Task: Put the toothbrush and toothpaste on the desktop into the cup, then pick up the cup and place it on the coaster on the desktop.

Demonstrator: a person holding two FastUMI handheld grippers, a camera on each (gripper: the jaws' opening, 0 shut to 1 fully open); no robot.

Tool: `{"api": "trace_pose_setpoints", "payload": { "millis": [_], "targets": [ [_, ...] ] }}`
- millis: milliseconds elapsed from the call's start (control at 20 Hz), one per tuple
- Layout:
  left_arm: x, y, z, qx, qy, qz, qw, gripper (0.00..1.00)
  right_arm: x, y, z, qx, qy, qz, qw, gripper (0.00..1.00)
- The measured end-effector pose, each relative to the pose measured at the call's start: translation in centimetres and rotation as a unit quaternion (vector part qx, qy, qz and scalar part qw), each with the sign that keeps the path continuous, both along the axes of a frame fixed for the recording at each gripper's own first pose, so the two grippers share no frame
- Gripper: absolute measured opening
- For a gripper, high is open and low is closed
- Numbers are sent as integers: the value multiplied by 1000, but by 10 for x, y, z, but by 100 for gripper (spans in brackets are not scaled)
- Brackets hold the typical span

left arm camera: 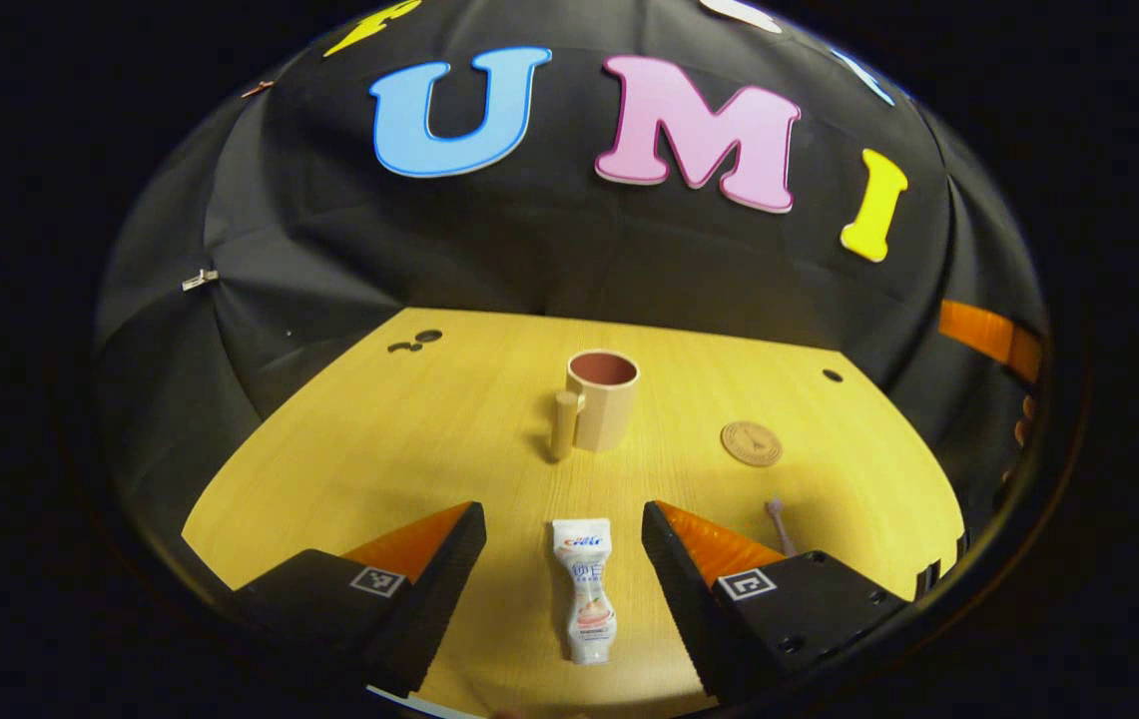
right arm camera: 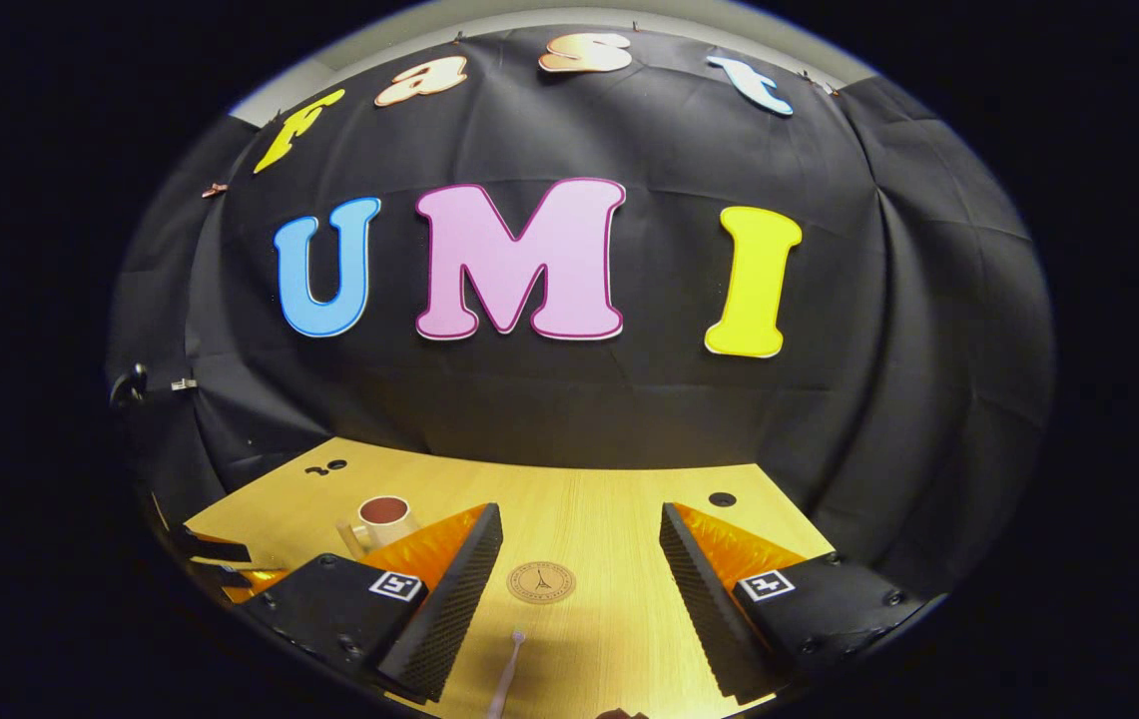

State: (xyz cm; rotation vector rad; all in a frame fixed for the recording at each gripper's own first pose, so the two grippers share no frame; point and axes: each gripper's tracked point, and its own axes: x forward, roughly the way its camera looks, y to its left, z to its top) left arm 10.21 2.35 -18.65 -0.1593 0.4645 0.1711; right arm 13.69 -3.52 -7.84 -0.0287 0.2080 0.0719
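Observation:
A white toothpaste tube lies flat on the wooden desktop, right between the fingers of my open left gripper, which touch nothing. Beyond it stands a beige cup with a dark red inside and its handle to the left. A round brown coaster lies to the cup's right. The pink toothbrush pokes out beside the left gripper's right finger. In the right gripper view, my open right gripper hangs over the toothbrush, with the coaster just ahead and the cup at far left.
Small dark holes mark the desktop near its back edge. The black cloth wall closes in behind the desk. The left gripper's orange and black parts show at the left edge of the right gripper view.

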Motion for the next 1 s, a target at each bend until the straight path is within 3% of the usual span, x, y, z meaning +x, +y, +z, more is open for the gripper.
{"api": "trace_pose_setpoints", "payload": {
  "millis": [550,750,850,1000],
  "targets": [
    [5,-13,-95,-10,125,24,992,98,22,0,-57,15,73,41,996,98],
    [6,-20,-113,-17,152,4,988,95,23,-1,-62,8,81,36,996,98],
    [10,-21,-114,-9,154,-6,988,91,21,2,-68,6,92,31,995,98],
    [15,-24,-114,-4,159,-15,987,77,13,7,-76,-3,103,20,995,98]
  ]
}}
